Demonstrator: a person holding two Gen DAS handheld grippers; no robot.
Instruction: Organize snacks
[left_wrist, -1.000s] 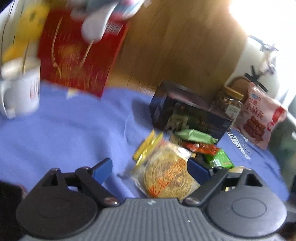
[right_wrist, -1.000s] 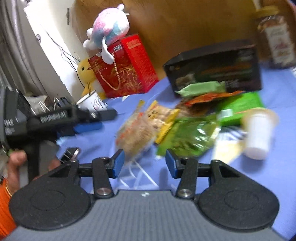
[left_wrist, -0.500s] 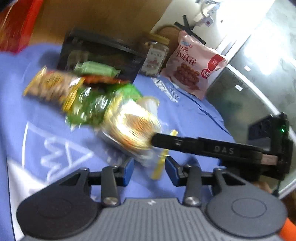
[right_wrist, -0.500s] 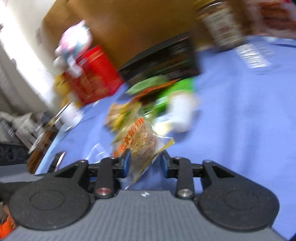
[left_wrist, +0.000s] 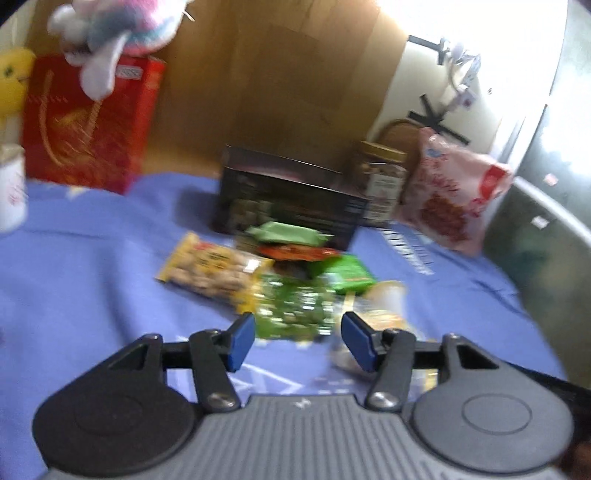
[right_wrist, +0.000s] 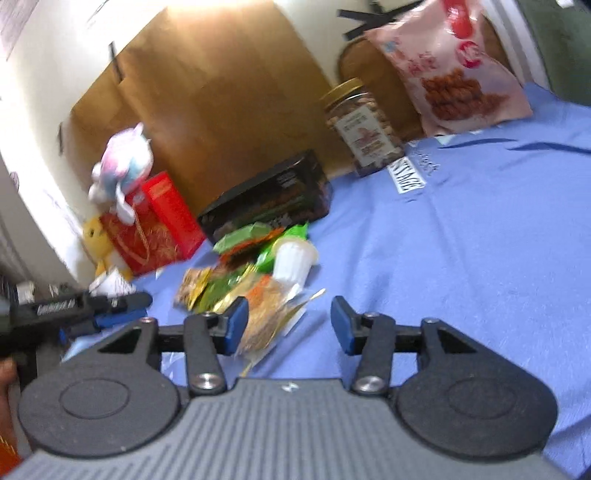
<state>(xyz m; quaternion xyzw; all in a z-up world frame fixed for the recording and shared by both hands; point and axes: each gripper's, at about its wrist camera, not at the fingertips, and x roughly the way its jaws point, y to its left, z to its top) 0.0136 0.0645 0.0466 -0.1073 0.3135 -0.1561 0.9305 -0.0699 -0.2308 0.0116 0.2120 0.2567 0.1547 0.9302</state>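
The table (right_wrist: 480, 240), under a blue cloth, carries the snack heap (left_wrist: 288, 280) before a dark box (left_wrist: 288, 199). Only the right wrist view shows the left tongs (right_wrist: 122, 301) from outside. Both tongs are opening, about half wide: left tongs empty above a green packet (left_wrist: 295, 314); right tongs (right_wrist: 286, 325) with a clear cracker packet (right_wrist: 269, 317) beside the left pad, contact unclear.

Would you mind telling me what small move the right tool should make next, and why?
Probably ease the right tool back from the round cracker packet. Its jaws are opening, the packet lies on the blue cloth beside the snack pile and looks released, so withdrawing should avoid dragging it.
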